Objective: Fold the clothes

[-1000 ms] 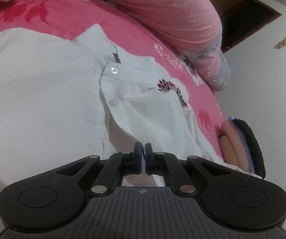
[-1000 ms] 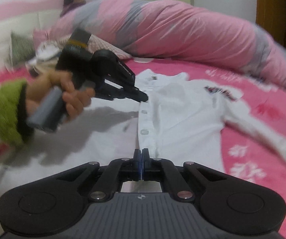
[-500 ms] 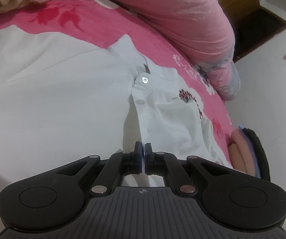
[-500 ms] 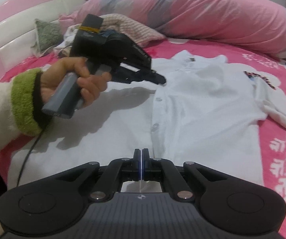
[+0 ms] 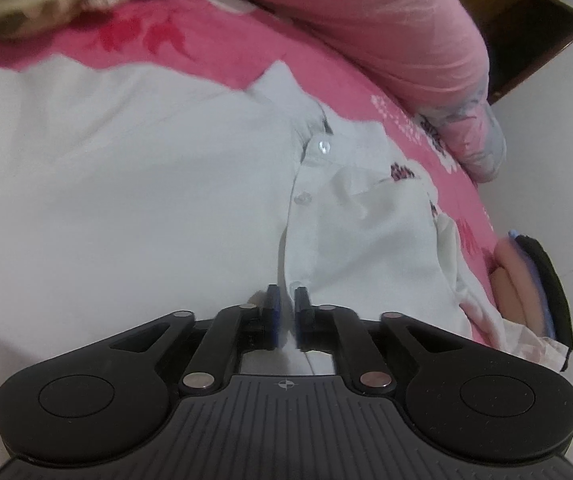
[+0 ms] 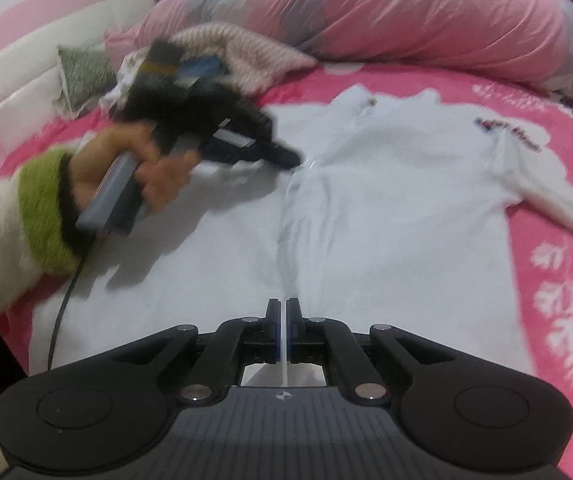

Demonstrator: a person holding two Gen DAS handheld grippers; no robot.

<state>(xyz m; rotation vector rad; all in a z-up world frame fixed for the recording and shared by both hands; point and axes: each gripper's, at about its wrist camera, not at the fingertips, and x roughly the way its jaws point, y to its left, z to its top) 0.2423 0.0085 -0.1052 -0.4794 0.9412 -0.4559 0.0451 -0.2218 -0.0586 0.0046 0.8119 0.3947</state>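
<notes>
While the left hand-held gripper (image 5: 285,312) is opening, releasing the white shirt's (image 6: 386,208) placket at 12 o'clock, the right hand-held gripper (image 6: 283,328) pinches it; next, probably folding 1 side.

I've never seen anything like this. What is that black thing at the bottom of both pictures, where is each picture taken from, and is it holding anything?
There is no robot here. A person holds a two-finger gripper in each hand, and each gripper carries a wide-angle camera looking forward along its fingers. The black shape at the bottom of each picture is that gripper's own body.

One picture looks out from the left gripper, the other from the right gripper. The right view also shows the person's left hand holding the other tool, blurred by motion.

A white button-up shirt lies spread, front up, on a pink bedspread, with a pink duvet bunched behind.

The left gripper's jaws are opening, over the shirt's button strip; cloth shows in the gap. The right gripper is shut at the shirt's lower front edge; whether it pinches cloth is unclear.
</notes>
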